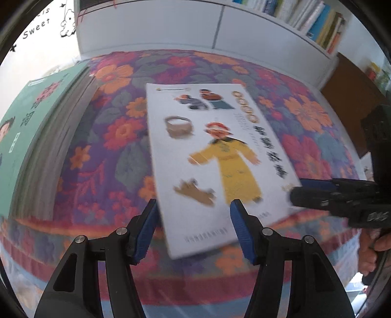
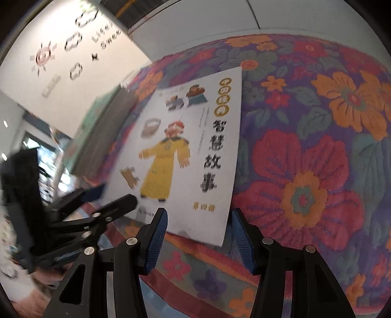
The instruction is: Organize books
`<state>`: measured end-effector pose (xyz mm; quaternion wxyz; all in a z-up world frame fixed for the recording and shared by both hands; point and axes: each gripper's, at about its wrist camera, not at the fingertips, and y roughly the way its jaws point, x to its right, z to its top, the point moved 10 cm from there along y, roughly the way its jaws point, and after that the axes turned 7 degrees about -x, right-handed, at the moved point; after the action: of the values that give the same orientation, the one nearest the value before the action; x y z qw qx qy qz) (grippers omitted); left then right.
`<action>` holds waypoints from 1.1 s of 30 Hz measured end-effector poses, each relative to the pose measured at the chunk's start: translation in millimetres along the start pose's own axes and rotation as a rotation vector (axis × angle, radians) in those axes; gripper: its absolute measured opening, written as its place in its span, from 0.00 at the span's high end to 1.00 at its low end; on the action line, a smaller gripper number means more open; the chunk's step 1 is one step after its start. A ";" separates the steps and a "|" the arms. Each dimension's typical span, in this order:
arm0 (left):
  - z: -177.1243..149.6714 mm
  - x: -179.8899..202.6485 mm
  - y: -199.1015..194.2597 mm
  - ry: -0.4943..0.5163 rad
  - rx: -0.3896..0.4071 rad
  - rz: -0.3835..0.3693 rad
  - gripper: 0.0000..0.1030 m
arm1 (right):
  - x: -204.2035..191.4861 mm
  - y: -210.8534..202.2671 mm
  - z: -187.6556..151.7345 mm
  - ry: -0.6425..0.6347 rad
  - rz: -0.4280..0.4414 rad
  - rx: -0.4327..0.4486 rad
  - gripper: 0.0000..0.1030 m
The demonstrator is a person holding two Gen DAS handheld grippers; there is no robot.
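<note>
A white picture book (image 1: 220, 156) with a yellow-robed figure on its cover lies flat on the floral tablecloth (image 1: 110, 137), its near edge close to the table's front. My left gripper (image 1: 193, 203) hovers open over the book's near left part, blue pads apart, nothing pinched. My right gripper (image 1: 297, 189) reaches in from the right at the book's near right corner. In the right wrist view the same book (image 2: 190, 146) lies ahead of my open right gripper (image 2: 198, 212), with the left gripper (image 2: 117, 193) at the book's left edge. A green-covered stack of books (image 1: 24, 137) lies at the left.
A white shelf unit with upright books (image 1: 317, 22) stands behind the table. A wall with decals (image 2: 61, 56) is at the left. A person's hand (image 1: 371, 249) holds the right gripper. The tablecloth's red border (image 1: 171, 281) marks the table's front edge.
</note>
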<state>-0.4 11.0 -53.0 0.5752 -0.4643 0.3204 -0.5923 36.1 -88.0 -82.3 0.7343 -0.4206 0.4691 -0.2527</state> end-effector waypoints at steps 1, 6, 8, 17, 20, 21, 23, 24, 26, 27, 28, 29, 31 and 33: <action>3.8 -4.9 3.7 -0.005 -0.010 -0.006 0.46 | 2.5 0.3 4.1 0.012 0.021 -0.001 0.48; 18.9 -12.6 11.3 -0.024 -0.052 -0.114 0.47 | 5.1 6.1 21.7 0.028 0.105 -0.006 0.49; 25.3 -11.5 14.7 -0.017 -0.058 -0.142 0.47 | 7.7 9.6 33.6 0.053 0.162 -0.007 0.49; 52.6 -20.4 24.9 -0.104 -0.047 -0.290 0.55 | 32.4 19.8 65.7 0.197 0.387 -0.053 0.79; 60.5 -17.6 28.3 -0.113 -0.025 -0.291 0.56 | 42.0 24.0 67.2 0.229 0.435 -0.052 0.95; 62.6 -17.1 29.1 -0.117 -0.019 -0.292 0.56 | 42.6 23.0 67.2 0.237 0.449 -0.052 0.95; 65.7 -18.4 30.2 -0.120 -0.017 -0.278 0.60 | 39.9 22.0 66.7 0.218 0.426 -0.054 0.95; 66.3 -19.5 30.9 -0.124 -0.018 -0.269 0.62 | 38.2 22.1 67.7 0.210 0.415 -0.050 0.95; 66.8 -25.5 31.9 -0.157 -0.025 -0.256 0.72 | 36.8 22.0 68.5 0.208 0.408 -0.045 0.94; 66.9 -27.9 32.1 -0.183 -0.028 -0.262 0.73 | 36.7 22.5 68.8 0.213 0.408 -0.044 0.94; 66.9 -30.7 32.5 -0.214 -0.029 -0.265 0.75 | 35.9 22.6 68.0 0.214 0.404 -0.041 0.94; 66.5 -32.0 32.7 -0.237 -0.029 -0.264 0.76 | 34.9 22.3 68.5 0.211 0.397 -0.039 0.93; 66.2 -31.1 33.2 -0.248 -0.028 -0.235 0.76 | 32.5 23.6 70.3 0.206 0.377 -0.037 0.92; 66.5 -30.5 32.9 -0.244 -0.034 -0.217 0.76 | 27.7 22.4 70.1 0.171 0.321 -0.020 0.90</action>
<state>70.5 46.8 -64.4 0.5345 -0.5744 0.2059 -0.5847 110.8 -70.9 -100.1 0.7184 -0.3247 0.5934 -0.1623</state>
